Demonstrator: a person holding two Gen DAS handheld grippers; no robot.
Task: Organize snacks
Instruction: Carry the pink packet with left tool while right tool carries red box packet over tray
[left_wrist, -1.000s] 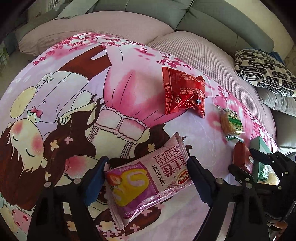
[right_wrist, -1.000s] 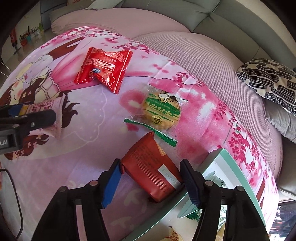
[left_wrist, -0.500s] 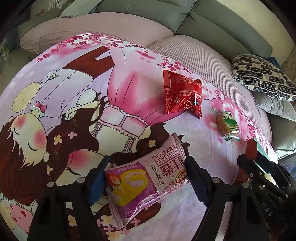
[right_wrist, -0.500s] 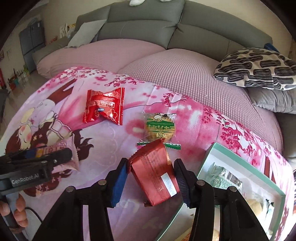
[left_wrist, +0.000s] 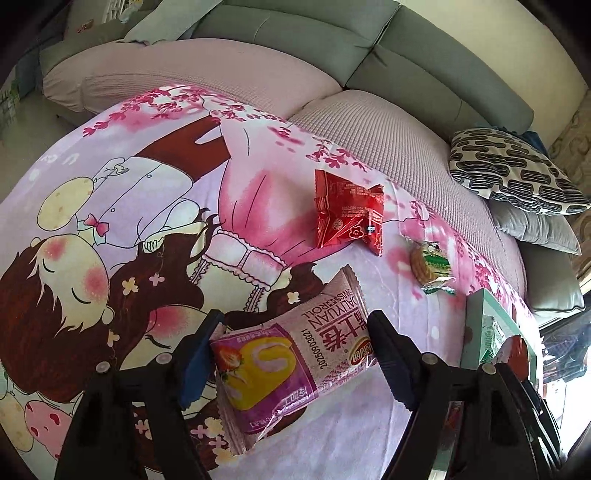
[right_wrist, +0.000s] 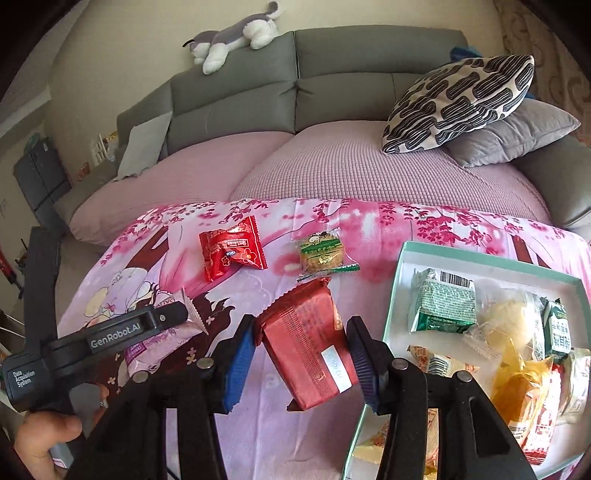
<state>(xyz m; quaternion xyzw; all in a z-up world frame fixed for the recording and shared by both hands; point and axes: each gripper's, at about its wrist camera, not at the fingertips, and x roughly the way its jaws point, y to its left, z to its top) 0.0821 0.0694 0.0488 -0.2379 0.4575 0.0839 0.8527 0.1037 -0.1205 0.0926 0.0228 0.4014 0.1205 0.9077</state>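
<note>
My left gripper (left_wrist: 291, 347) is shut on a pink Swiss roll packet (left_wrist: 280, 365), its pads pressing both long edges just above the cartoon blanket (left_wrist: 147, 184). My right gripper (right_wrist: 301, 339) is shut on a dark red foil packet (right_wrist: 306, 343), held up off the blanket just left of the mint-green box (right_wrist: 491, 258). The box holds several wrapped snacks. On the blanket farther back lie a bright red snack packet (right_wrist: 232, 254) and a green-labelled cookie packet (right_wrist: 323, 253). The left gripper (right_wrist: 173, 317) shows at the left of the right wrist view.
A grey sofa with pink seat covers runs behind the blanket. A black-and-white patterned pillow (right_wrist: 458, 99) rests on a grey pillow at the back right. A plush toy (right_wrist: 236, 37) lies on the sofa back. A person's hand (right_wrist: 44, 439) holds the left gripper's handle.
The right gripper closed on the dark red packet, lifted it off the blanket and rolled level beside the box. The left jaws narrowed onto the Swiss roll packet and rose a little.
</note>
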